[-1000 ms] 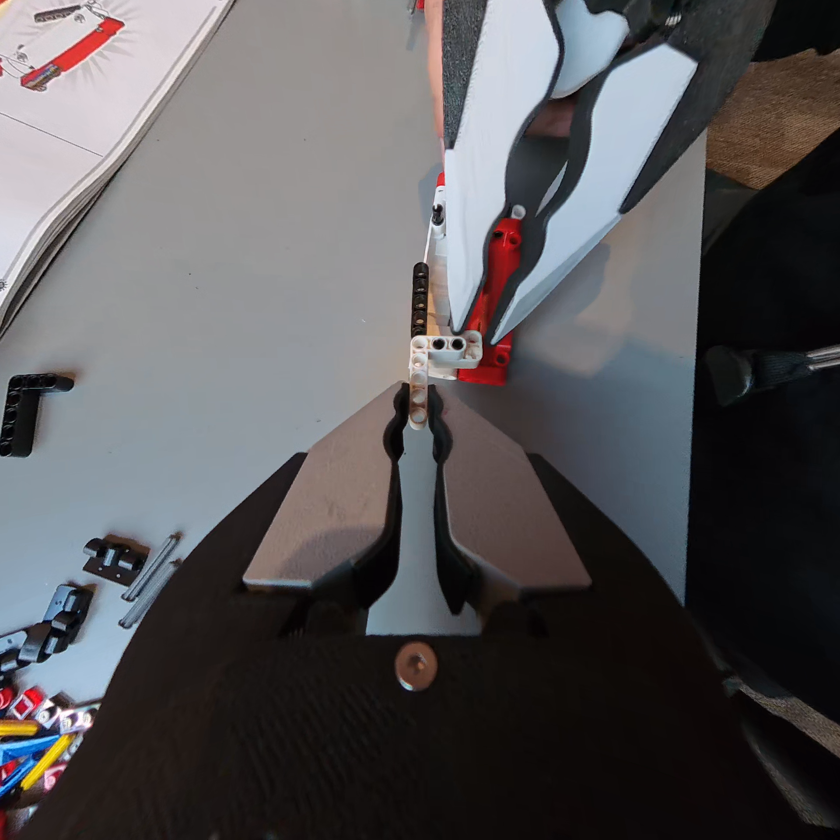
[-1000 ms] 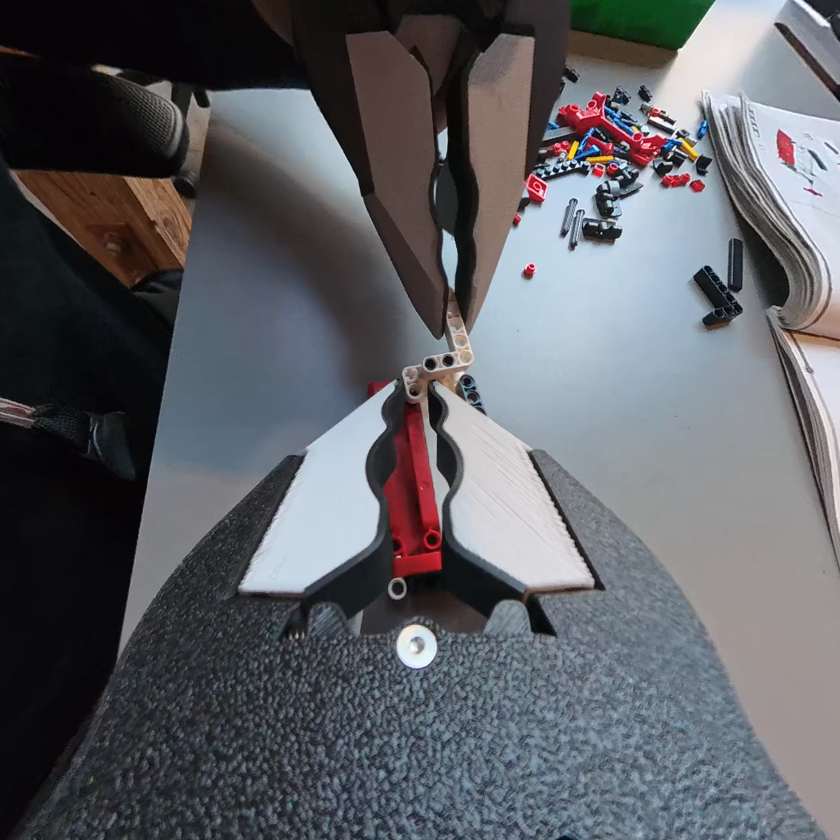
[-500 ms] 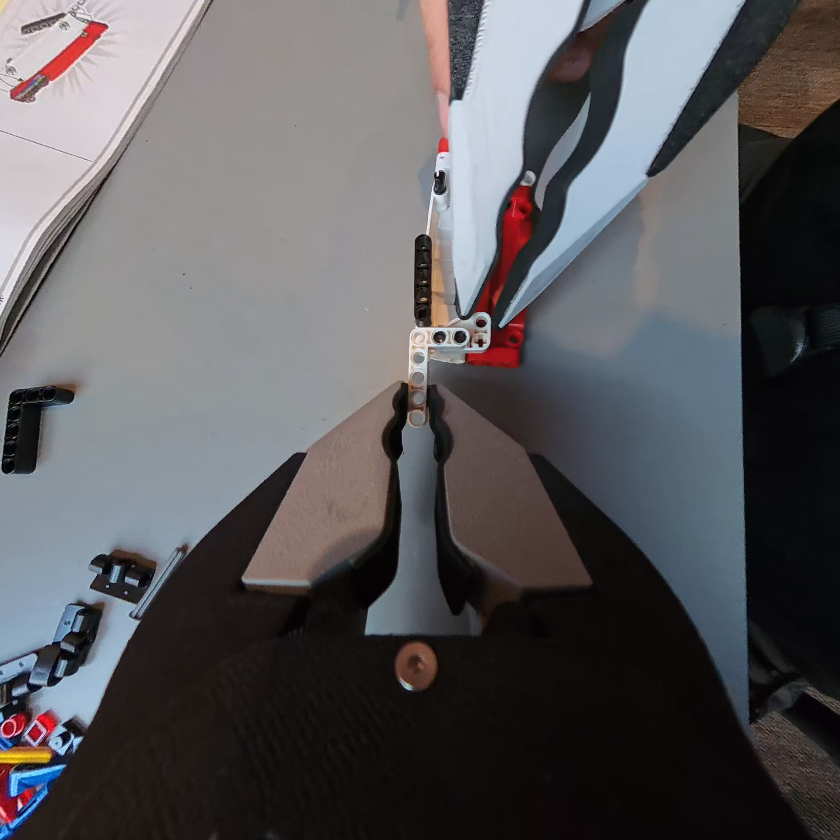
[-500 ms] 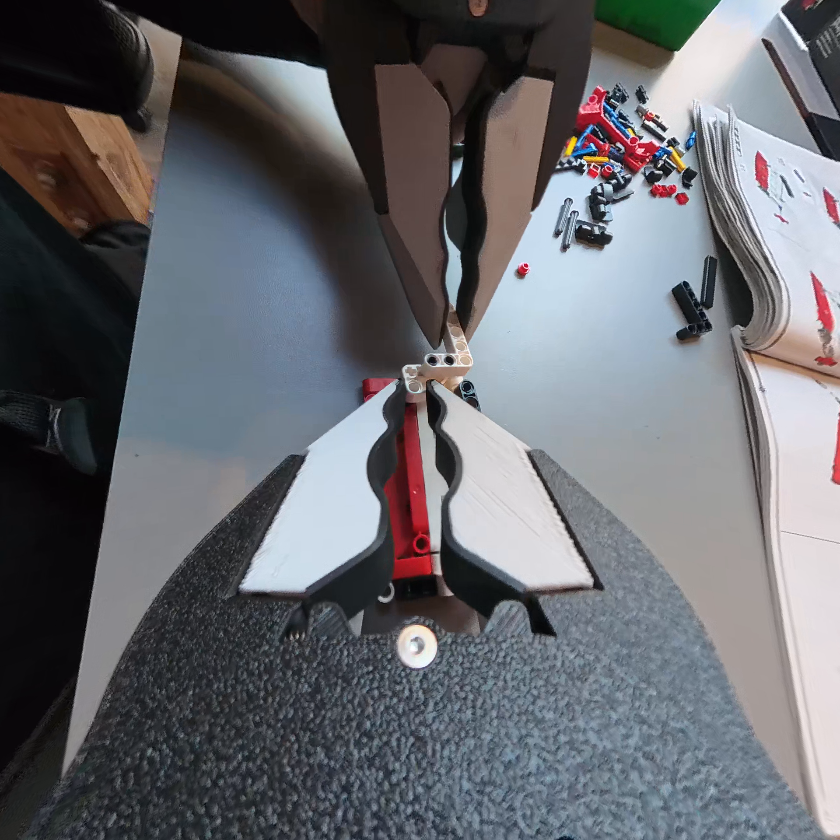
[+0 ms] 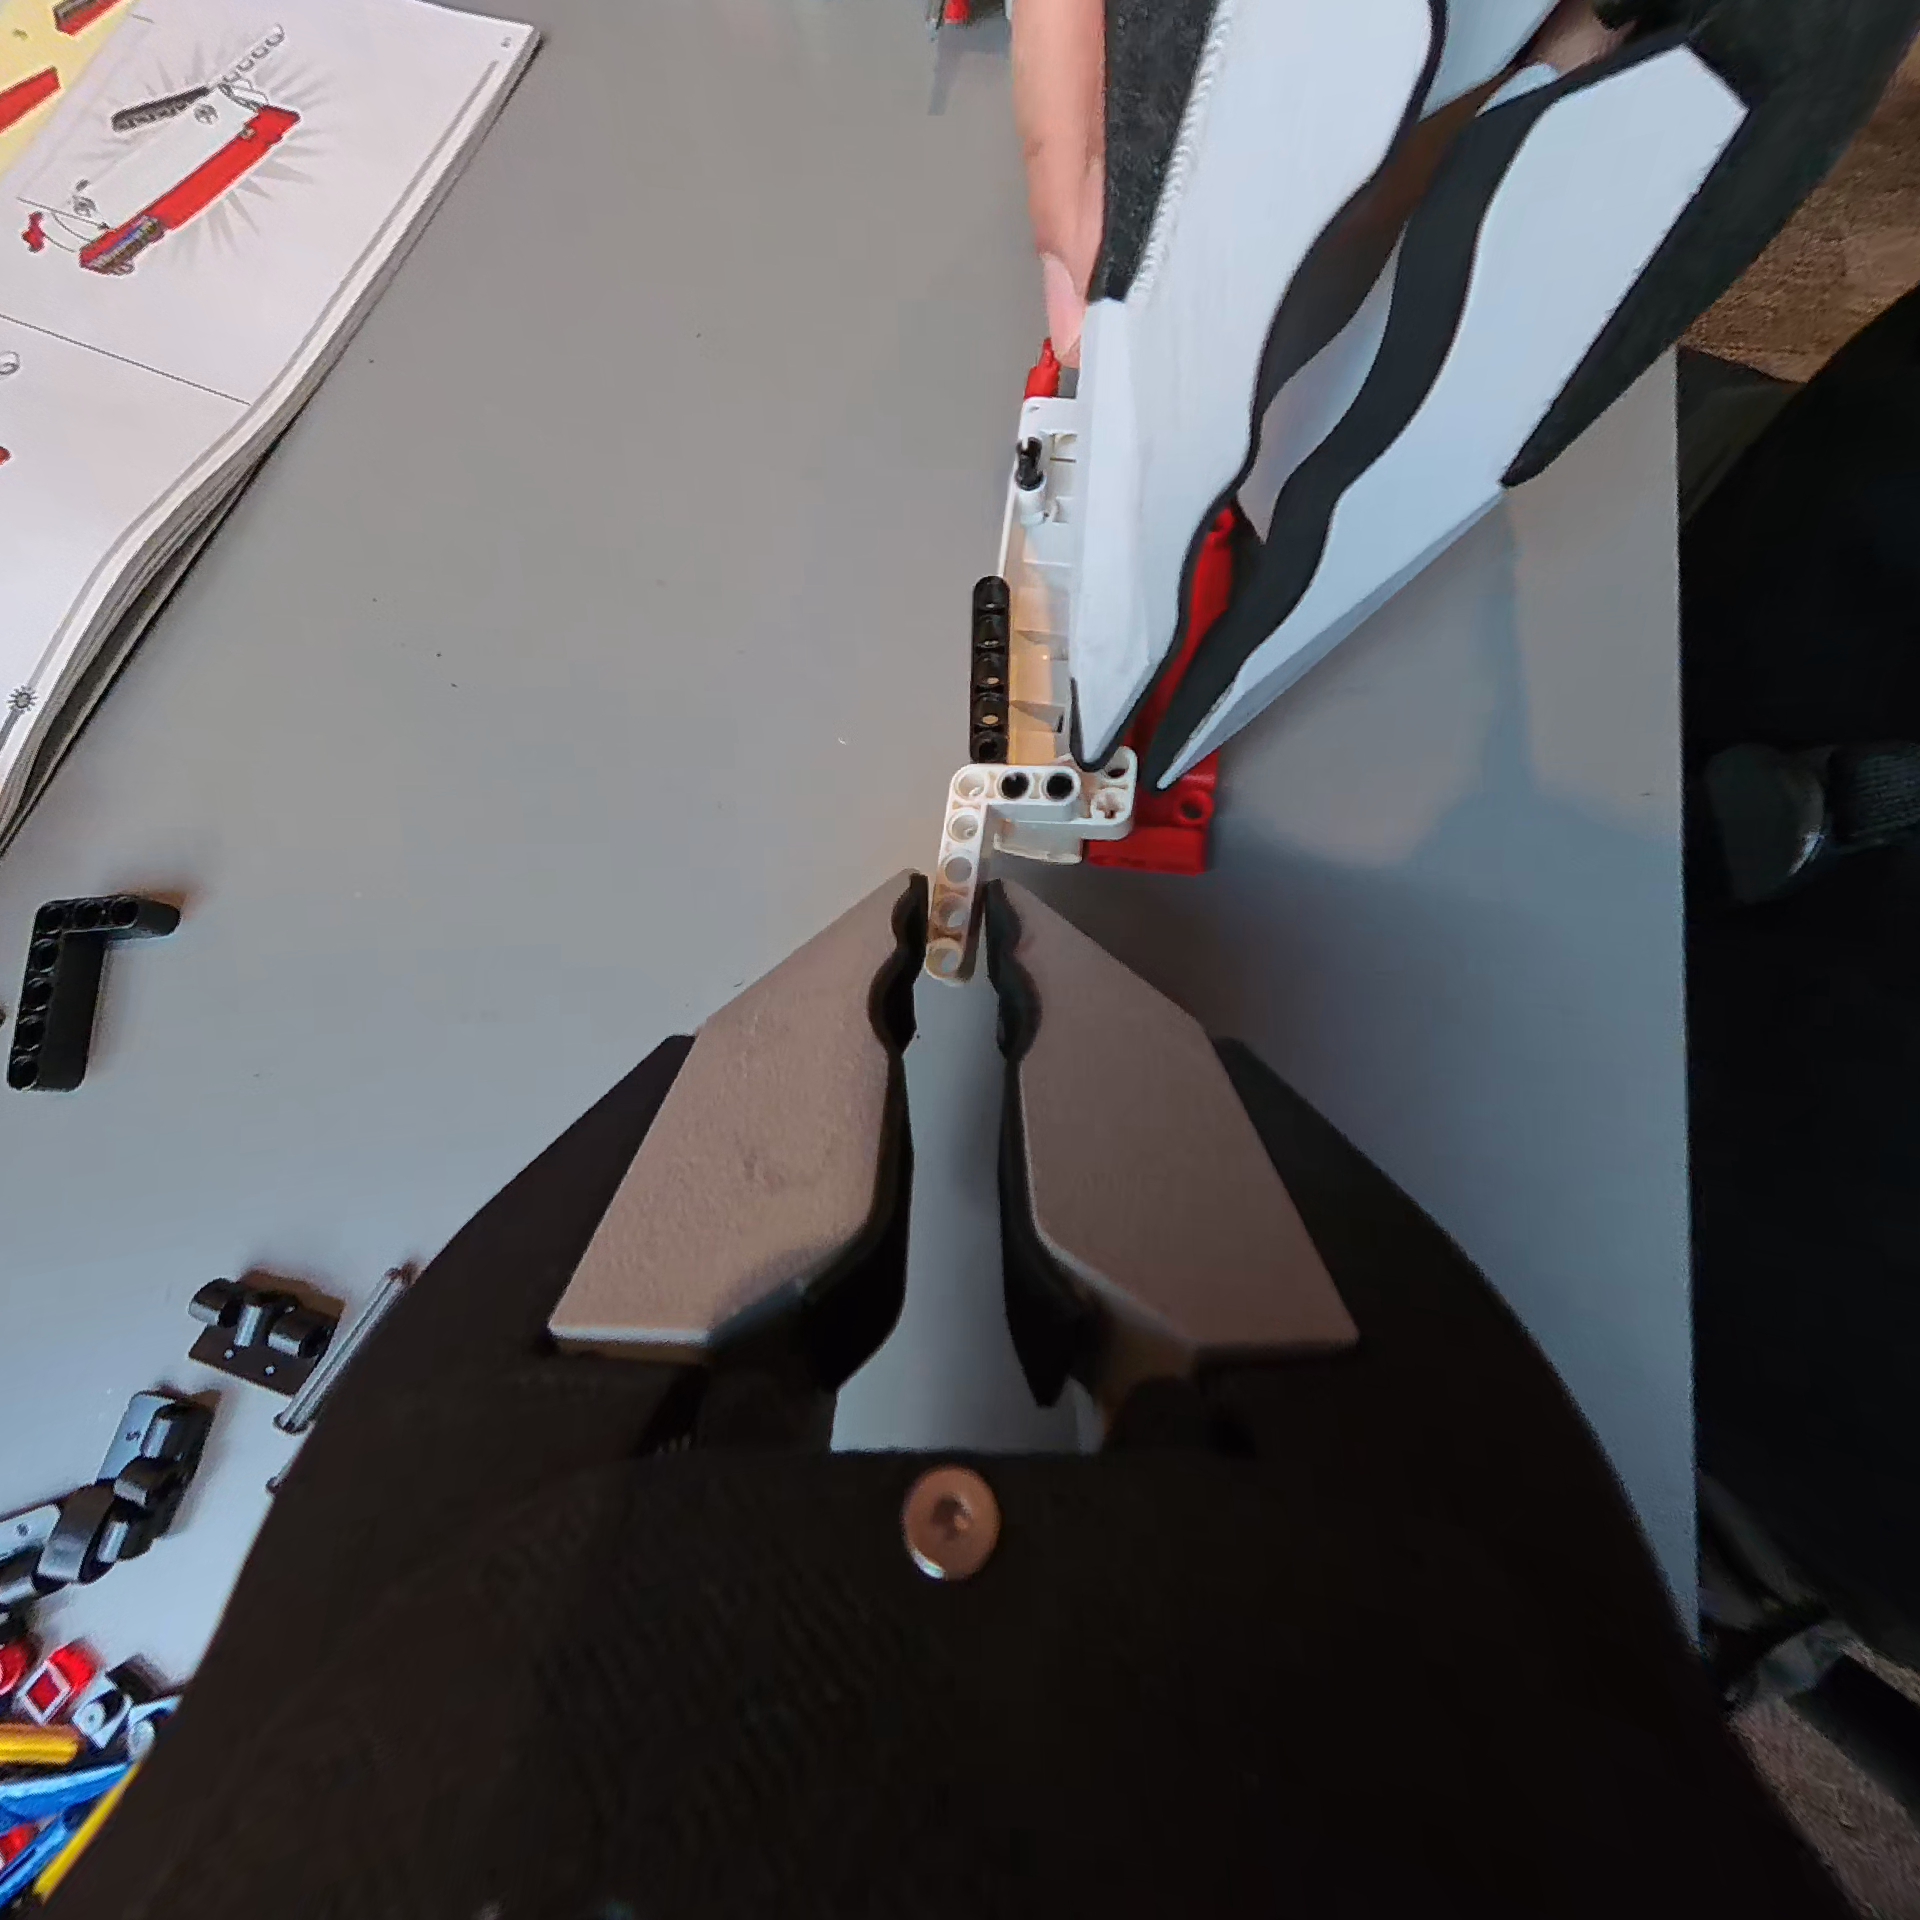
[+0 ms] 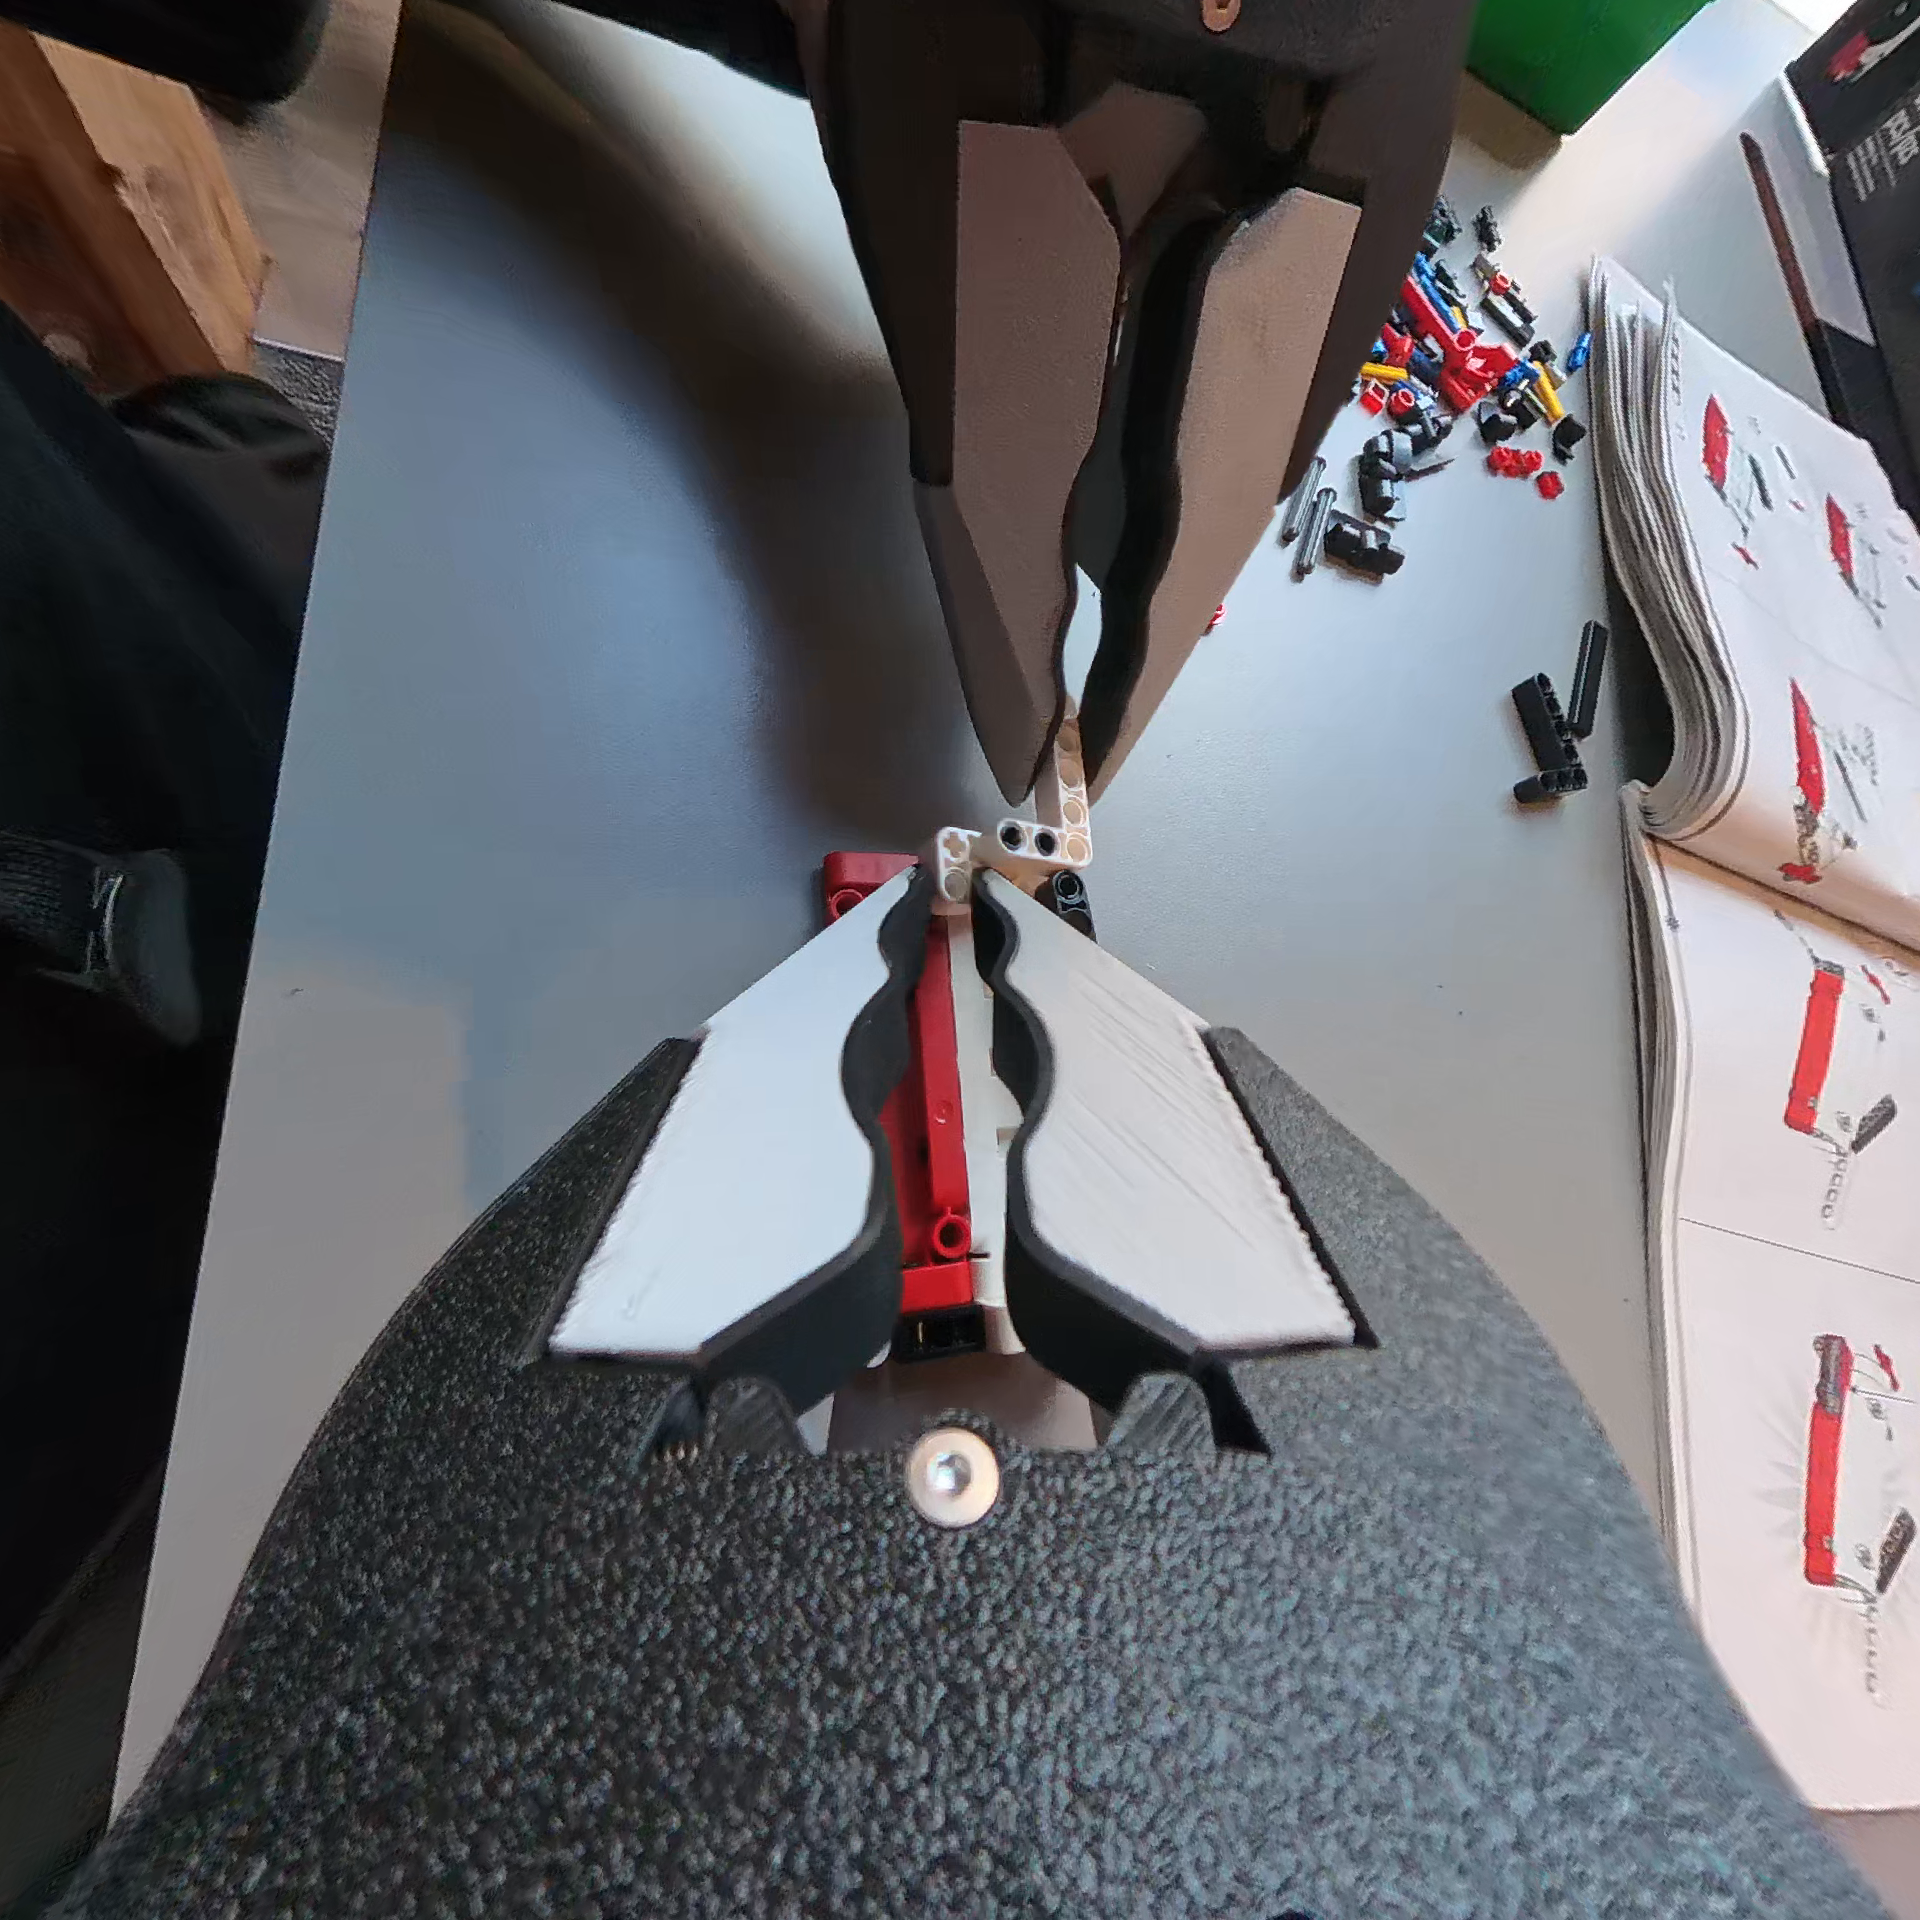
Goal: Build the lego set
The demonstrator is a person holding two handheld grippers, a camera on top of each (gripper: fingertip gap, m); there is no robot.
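Lego assembly (image 6: 940,1132), red-and-white, lies lengthwise within the clenched right gripper (image 6: 948,883). At its far end, the left gripper (image 5: 951,920) grasps the white L-beam (image 5: 987,831), long leg pointing away from the assembly.

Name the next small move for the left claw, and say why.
Probably press the white L-shaped piece a little further into the red and white assembly. The left claw grips its long leg, the short leg already lies against the end, and the right claw holds the assembly.
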